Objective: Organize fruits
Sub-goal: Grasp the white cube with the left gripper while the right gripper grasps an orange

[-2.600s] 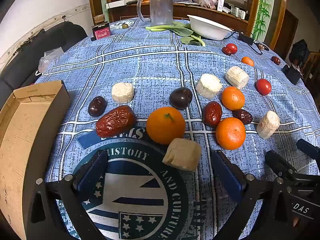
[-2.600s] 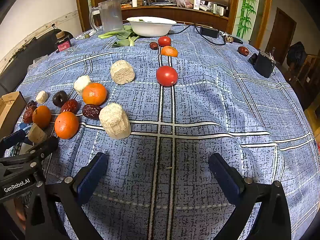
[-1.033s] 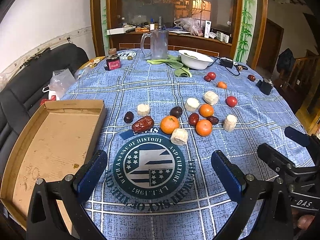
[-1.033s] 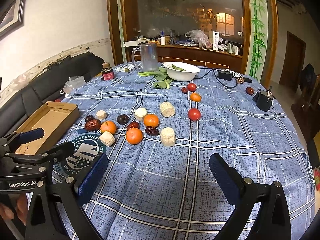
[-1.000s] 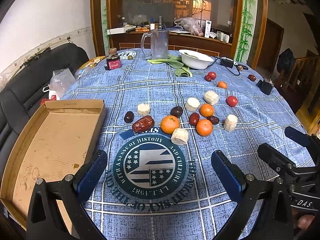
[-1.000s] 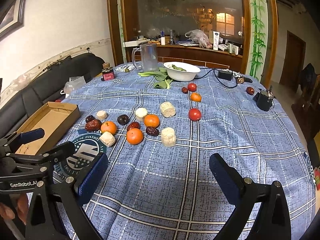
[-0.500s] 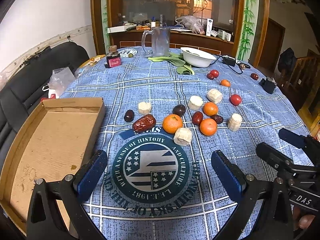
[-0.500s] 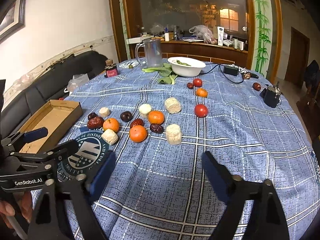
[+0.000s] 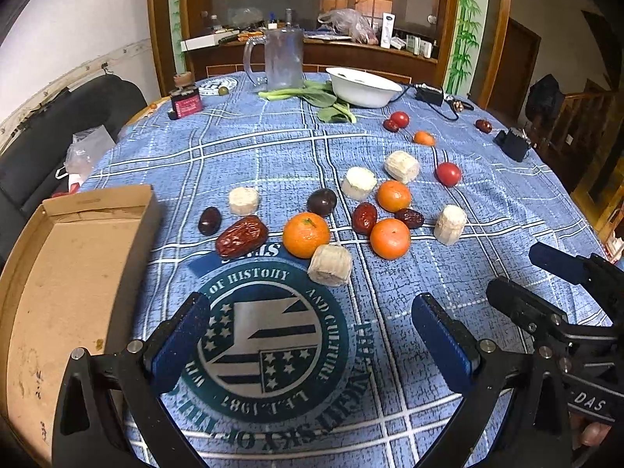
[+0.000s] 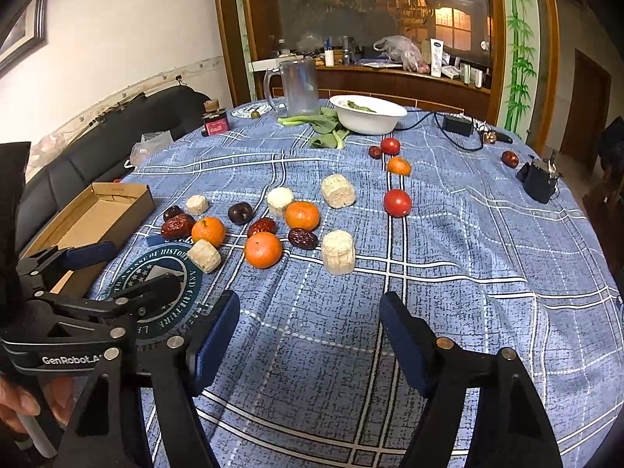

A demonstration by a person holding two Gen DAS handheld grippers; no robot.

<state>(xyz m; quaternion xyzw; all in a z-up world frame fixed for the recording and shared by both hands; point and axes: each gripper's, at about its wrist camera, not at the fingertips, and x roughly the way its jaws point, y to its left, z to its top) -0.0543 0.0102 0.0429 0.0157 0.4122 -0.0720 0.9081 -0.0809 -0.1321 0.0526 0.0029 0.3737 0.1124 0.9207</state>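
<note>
Both your grippers have come lower and closer to the desk [image 9: 273, 148] than a second ago, so the fruit looms larger in each view, and the right gripper [image 10: 310, 335] has just been closing its fingers, which now stand partly apart with only blue cloth between them. Your left gripper [image 9: 308, 337] has its fingers wide apart over the round printed emblem [image 9: 269, 335], gripping nothing. Ahead of it the fruits sit loose in a cluster: a near orange [image 9: 306, 234] touching a pale cut block [image 9: 330, 265], a large red date [image 9: 241, 236] to its left, a dark plum [image 9: 321, 202] behind, and two more oranges [image 9: 390, 238] with small dates between them. A tomato [image 9: 448, 174] lies apart to the right. The cardboard box [image 9: 74, 273] lies at the left edge, its near end cut off by the frame. In the left wrist view your right gripper shows only partly at the lower right corner. Far back, a white bowl [image 9: 362, 86], a clear jug [image 9: 282, 58] and some greens are small; what lies in the bowl is hard to make out.
</note>
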